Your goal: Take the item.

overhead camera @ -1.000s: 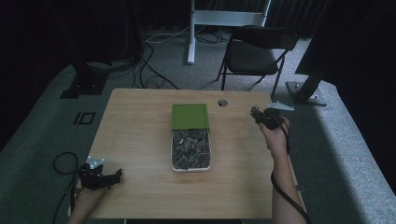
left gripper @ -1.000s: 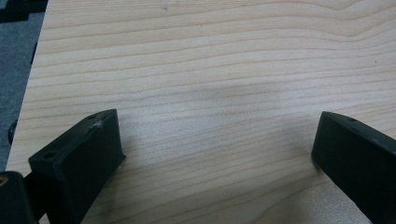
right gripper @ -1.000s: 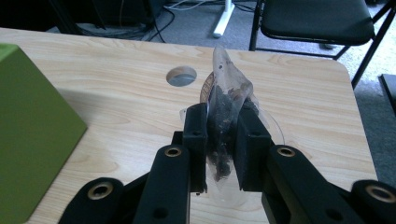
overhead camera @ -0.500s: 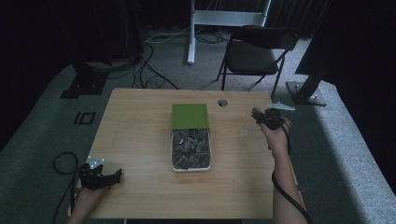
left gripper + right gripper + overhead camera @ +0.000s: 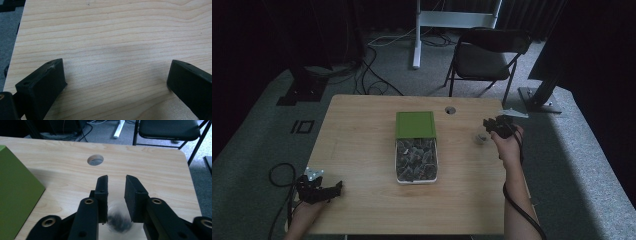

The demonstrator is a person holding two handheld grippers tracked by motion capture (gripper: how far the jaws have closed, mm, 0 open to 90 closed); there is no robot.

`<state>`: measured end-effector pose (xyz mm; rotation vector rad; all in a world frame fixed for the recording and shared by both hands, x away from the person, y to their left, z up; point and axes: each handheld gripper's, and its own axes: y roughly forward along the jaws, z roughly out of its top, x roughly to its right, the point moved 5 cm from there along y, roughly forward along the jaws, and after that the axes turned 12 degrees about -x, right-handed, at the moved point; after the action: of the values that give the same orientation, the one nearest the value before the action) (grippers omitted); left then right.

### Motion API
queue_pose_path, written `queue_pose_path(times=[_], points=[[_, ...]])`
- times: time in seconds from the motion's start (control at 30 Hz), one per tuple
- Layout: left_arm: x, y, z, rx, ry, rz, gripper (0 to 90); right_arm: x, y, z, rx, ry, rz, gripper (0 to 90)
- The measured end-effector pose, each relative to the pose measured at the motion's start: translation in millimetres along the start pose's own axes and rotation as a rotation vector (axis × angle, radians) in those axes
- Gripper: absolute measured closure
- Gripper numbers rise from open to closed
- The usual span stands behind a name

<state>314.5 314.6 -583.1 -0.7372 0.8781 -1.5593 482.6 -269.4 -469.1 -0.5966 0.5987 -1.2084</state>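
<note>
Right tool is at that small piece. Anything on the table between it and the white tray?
Nothing visible. Bare table lies between the small piece by the right tool and the white tray. The green box sits at the tray's far end, off that path.

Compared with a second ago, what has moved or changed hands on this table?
Almost nothing. The right gripper has hardly shifted at the table's right edge, and a small blurred dark-and-clear object lies between its jaws; whether it is clamped cannot be told. The left gripper stays open at the near left corner. The tray of dark pieces and its green lid lie as before.
</note>
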Motion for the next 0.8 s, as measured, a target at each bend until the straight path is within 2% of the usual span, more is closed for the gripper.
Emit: queue_pose_path(times=[0.43,0.8], points=[[0.0,0.0,0.0,0.0,0.0,0.0,2.3,-4.8,-12.1,3.9,0.029,-0.029,0.007,69.8],[0.0,0.0,0.0,0.0,0.0,0.0,2.3,-10.4,-28.5,-4.6,0.069,-0.057,0.023,68.2]])
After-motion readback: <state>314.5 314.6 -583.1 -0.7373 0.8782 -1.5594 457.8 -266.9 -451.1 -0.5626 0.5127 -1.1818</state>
